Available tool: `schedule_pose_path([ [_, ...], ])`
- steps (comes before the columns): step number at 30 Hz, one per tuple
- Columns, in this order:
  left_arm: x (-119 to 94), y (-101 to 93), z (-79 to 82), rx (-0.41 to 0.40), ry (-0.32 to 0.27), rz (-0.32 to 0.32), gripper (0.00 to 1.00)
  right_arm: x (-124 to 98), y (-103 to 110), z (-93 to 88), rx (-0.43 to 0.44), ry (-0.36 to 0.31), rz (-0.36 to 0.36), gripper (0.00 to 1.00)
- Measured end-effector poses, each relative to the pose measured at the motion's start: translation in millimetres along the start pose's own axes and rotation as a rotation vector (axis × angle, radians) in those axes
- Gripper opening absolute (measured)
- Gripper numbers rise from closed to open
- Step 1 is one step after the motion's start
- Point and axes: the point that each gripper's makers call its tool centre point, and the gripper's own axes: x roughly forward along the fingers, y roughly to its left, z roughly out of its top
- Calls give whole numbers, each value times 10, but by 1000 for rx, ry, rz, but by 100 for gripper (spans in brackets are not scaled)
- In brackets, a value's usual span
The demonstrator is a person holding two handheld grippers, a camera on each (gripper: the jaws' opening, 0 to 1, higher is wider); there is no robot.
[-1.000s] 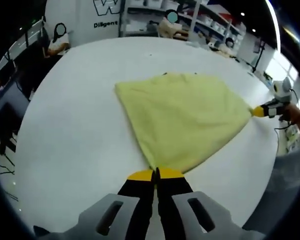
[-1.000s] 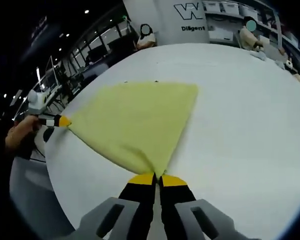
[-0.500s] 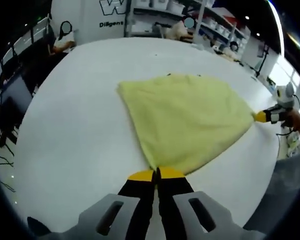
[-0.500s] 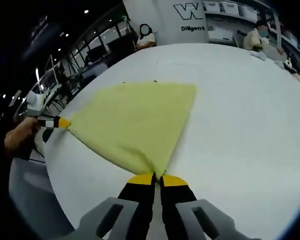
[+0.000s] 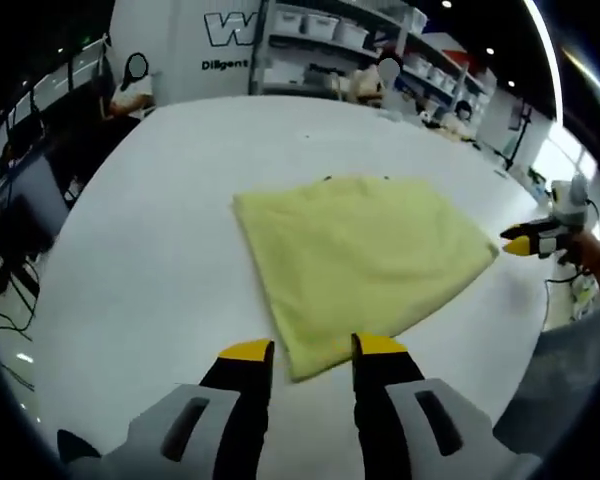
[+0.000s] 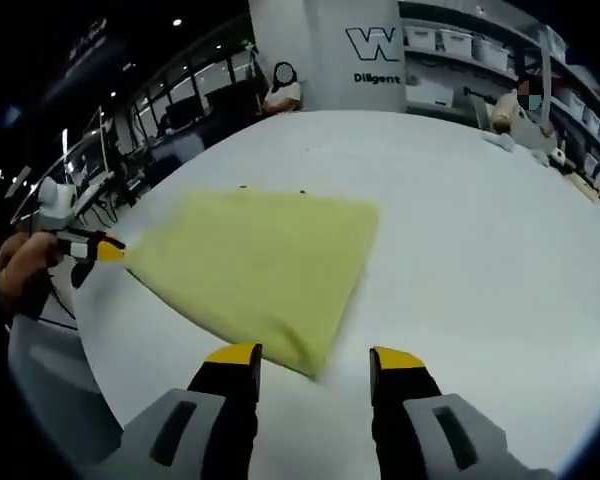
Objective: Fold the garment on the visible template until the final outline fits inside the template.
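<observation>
Tools (image 5: pixel 311 347) (image 6: pixel 315 357) spread apart, garment (image 5: pixel 365 262) apparently lying free.

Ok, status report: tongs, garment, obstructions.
Left tongs open, near corner of yellow garment lying between the tips. Right tongs open, off the cloth. Garment flat on white table. Nothing in the way.

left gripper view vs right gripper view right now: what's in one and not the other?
Left gripper view alone: the right gripper at the garment's far-right corner, and its own open left gripper straddling the near corner. Right gripper view alone: the left gripper coming in from the left with a hand behind it, and its own open jaws around the other near corner. Both share the yellow garment lying flat on the white table, with shelves and a wall logo behind.
</observation>
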Motion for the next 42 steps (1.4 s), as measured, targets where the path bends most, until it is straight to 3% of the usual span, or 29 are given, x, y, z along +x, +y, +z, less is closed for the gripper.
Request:
schedule_pose_path([
  [6, -161, -91, 24, 15, -30, 5, 61, -187, 157, 74, 20, -42, 22, 63],
  [11, -298, -150, 28, 16, -76, 13, 84, -331, 219, 100, 49, -70, 18, 86],
  [15, -404, -191, 58, 25, -97, 22, 98, -413, 265, 61, 46, -61, 17, 100],
  [24, -615, -435, 44, 51, -127, -13, 99, -633, 446, -51, 40, -57, 15, 99],
  [30, -609, -539, -69, 68, -96, -34, 99, -744, 541, -61, 32, -81, 23, 99],
  [42, -738, -543, -124, 60, -114, -16, 99, -763, 642, -85, 15, -111, 21, 99],
])
